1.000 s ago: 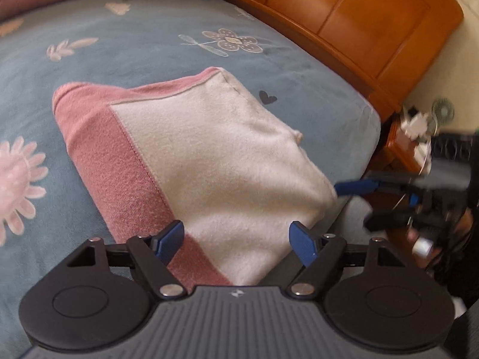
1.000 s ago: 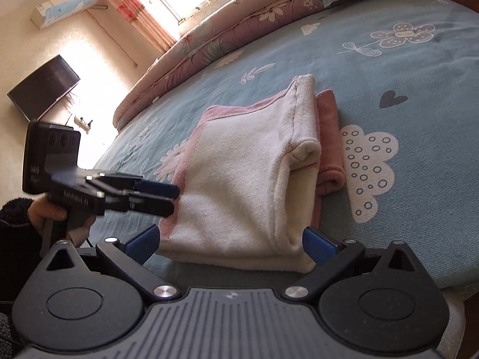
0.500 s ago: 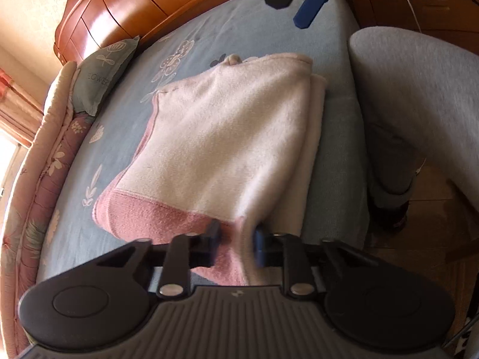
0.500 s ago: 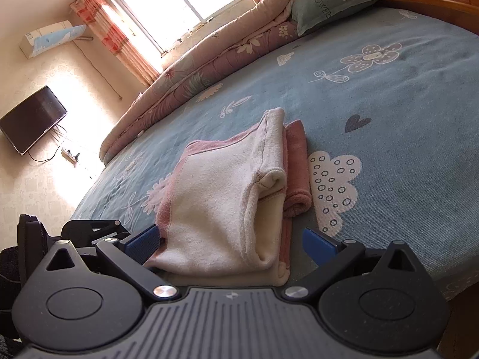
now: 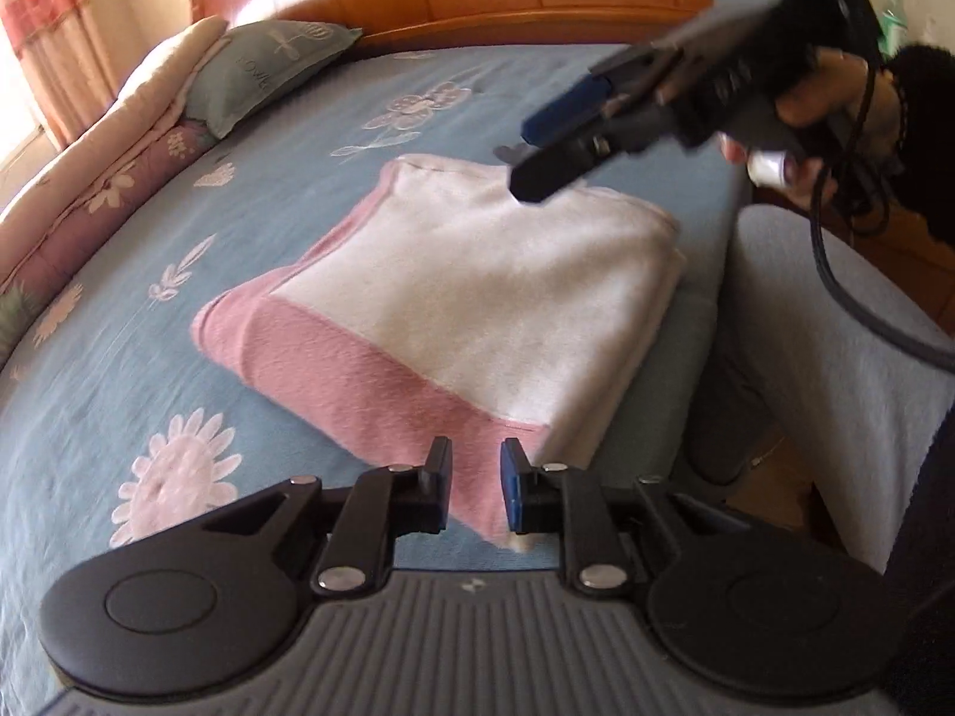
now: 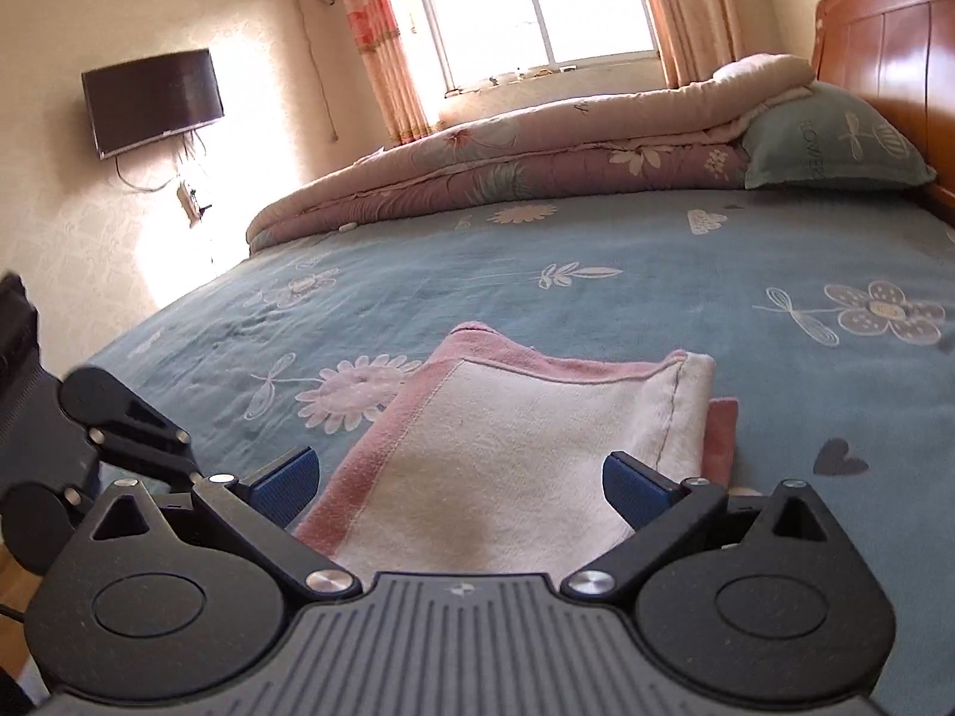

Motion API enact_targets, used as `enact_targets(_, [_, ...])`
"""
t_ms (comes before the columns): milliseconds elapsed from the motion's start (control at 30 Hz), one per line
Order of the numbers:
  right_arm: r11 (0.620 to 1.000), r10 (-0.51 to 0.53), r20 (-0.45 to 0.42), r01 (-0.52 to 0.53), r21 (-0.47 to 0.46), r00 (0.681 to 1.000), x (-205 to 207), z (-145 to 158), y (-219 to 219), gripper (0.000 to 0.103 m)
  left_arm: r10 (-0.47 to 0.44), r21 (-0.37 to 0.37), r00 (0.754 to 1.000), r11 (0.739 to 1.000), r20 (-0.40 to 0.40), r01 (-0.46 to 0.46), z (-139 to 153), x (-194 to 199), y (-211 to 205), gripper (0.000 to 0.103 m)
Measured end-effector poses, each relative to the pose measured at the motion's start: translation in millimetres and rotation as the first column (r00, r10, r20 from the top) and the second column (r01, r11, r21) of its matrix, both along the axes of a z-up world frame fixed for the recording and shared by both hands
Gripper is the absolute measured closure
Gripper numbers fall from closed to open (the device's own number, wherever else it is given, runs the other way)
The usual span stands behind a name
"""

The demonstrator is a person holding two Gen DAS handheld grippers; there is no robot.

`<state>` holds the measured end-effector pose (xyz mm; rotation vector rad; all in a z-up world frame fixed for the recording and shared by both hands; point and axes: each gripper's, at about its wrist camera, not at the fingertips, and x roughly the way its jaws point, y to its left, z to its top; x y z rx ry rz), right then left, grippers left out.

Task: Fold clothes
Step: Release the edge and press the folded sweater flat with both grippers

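A folded garment (image 5: 477, 298), cream with a pink band along its edges, lies flat on the blue flowered sheet (image 5: 119, 358) of the bed, close to the bed's near side where a person's grey-clad leg (image 5: 835, 358) stands just beside the mattress. The left tongs (image 5: 476, 486) hang over the garment's near pink corner; their jaws have just been opening a little from a near-closed pinch and now stand a narrow gap apart, with the pink cloth seen through the gap below them, and the pads do not press on it, so nothing is held. In the left wrist view the right tongs (image 5: 546, 146) hover above the far cream edge of the garment, carried by a hand (image 5: 818, 101) with a dark sleeve and a black cable trailing down from it. In the right wrist view the right tongs (image 6: 459, 486) stand wide open, their blue pads to either side of the garment's (image 6: 525, 435) near end without touching it, gripping nothing. Beyond the garment, a rolled quilt (image 6: 507, 161) lies along the far side of the bed, a green pillow (image 6: 835, 143) rests against the wooden headboard (image 6: 895, 53), and a dark television (image 6: 152, 101) hangs on the wall beside the curtained window (image 6: 537, 0).
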<state>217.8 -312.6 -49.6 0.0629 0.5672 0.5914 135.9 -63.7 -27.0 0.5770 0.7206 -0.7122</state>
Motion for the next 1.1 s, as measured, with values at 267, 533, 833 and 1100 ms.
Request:
enact_targets(267, [0.982,-0.019,-0.028,0.013,-0.190,0.999,16,-54,5,0.000,0.136,-0.196,0.990,0.973,0.042,-0.125,30,75,10,0.057])
enact_targets(533, [0.980,-0.095,-0.041,0.087,-0.178,0.995,-2,-55,-1,0.000,0.215,-0.250,0.971,0.939,-0.106,-0.235,-37,180,-30,0.054])
enact_targets(833, [0.974,-0.145,-0.018,0.140,-0.180,0.989,-5,-48,7,0.000,0.308,-0.384,0.940,0.858,-0.147,-0.341,-38,205,-14,0.048])
enact_targets(1100, [0.985,-0.132,0.008,0.132,-0.112,0.991,31,-34,11,0.000,0.312,-0.331,0.925,0.868,-0.217,-0.370,-55,199,-15,0.043])
